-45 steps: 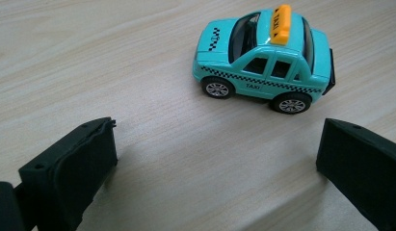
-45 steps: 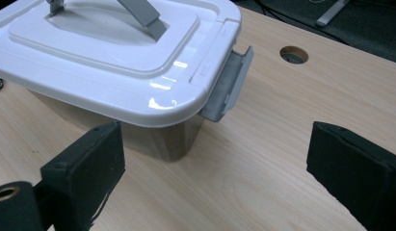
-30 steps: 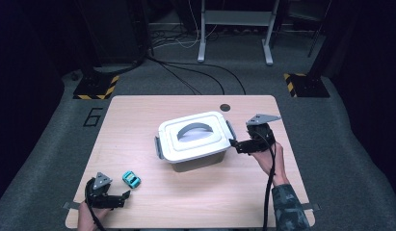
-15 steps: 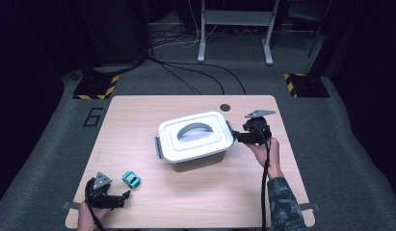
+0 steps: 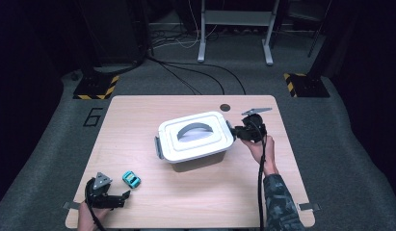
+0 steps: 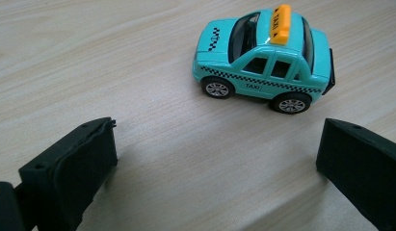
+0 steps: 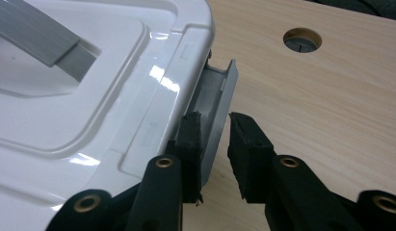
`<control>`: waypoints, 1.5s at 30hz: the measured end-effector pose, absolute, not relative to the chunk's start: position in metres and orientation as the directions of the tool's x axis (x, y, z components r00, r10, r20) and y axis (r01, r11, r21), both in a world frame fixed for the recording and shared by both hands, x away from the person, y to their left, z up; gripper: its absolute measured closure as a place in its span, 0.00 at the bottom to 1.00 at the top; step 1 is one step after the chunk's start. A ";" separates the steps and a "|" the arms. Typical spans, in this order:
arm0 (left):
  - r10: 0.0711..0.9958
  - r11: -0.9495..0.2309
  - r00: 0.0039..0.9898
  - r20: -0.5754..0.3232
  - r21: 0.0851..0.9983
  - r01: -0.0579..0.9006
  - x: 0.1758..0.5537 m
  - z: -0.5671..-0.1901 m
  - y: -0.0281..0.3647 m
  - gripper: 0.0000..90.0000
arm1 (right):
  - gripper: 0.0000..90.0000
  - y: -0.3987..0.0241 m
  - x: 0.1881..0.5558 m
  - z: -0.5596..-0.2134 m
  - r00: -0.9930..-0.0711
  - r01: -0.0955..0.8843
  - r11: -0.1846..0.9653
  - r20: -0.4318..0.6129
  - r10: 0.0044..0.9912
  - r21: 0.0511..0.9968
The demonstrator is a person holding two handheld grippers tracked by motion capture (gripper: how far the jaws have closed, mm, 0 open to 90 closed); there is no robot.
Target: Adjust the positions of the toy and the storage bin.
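Note:
A white lidded box [image 5: 193,137] with a grey handle [image 5: 194,130] stands mid-table. My right gripper [image 5: 232,131] is at its right end, shut on the grey side latch [image 7: 216,101]. Its jaws have just been closing, and the latch now stands between the two pads [image 7: 190,139], swung out from the lid [image 7: 89,110]. A small teal toy taxi [image 5: 131,179] with an orange roof sign sits near the front left. My left gripper [image 5: 125,198] rests on the table just short of it, open. The taxi [image 6: 263,62] lies beyond the wide-apart jaws, untouched.
The wooden table [image 5: 138,120] has a round cable hole [image 5: 225,107] behind the box's right end. Beyond the far edge are floor cables [image 5: 195,72], two yellow-and-black striped bases [image 5: 95,89] and a metal stand [image 5: 234,29].
My right gripper has moved in to the box's right end and dropped slightly, and its jaws have closed from wide apart onto the latch. The left gripper and the taxi have not moved.

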State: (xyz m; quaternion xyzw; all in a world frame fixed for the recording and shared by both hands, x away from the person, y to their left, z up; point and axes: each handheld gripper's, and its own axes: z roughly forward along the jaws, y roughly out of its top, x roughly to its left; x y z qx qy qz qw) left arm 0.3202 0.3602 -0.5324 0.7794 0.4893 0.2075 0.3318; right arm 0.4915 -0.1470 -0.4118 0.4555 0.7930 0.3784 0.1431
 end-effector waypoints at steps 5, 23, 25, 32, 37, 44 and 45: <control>0.900 -0.301 0.435 -0.001 0.721 0.624 0.320 -0.532 0.360 0.00 | 0.91 -0.145 0.492 -0.415 -0.538 0.611 0.292 0.114 0.835 0.736; 0.901 -0.300 0.434 -0.001 0.721 0.624 0.320 -0.532 0.360 0.00 | 0.92 -0.147 0.475 -0.411 -0.455 0.653 0.241 0.118 0.883 0.718; 0.901 -0.303 0.434 0.002 0.719 0.625 0.320 -0.532 0.360 0.00 | 0.92 -0.149 0.472 -0.411 -0.454 0.653 0.242 0.115 0.884 0.717; 0.901 -0.302 0.434 0.001 0.719 0.625 0.320 -0.532 0.360 0.00 | 0.92 -0.158 0.457 -0.412 -0.436 0.664 0.220 0.131 0.890 0.715; 0.901 -0.303 0.434 0.002 0.719 0.625 0.320 -0.532 0.360 0.00 | 0.91 -0.161 0.446 -0.411 -0.418 0.674 0.207 0.136 0.898 0.709; 0.897 -0.307 0.442 0.001 0.720 0.623 0.320 -0.532 0.360 0.01 | 0.91 -0.164 0.430 -0.411 -0.389 0.680 0.181 0.141 0.910 0.710; 0.897 -0.307 0.442 0.000 0.720 0.623 0.320 -0.532 0.360 0.01 | 0.91 -0.166 0.430 -0.411 -0.399 0.675 0.195 0.130 0.908 0.711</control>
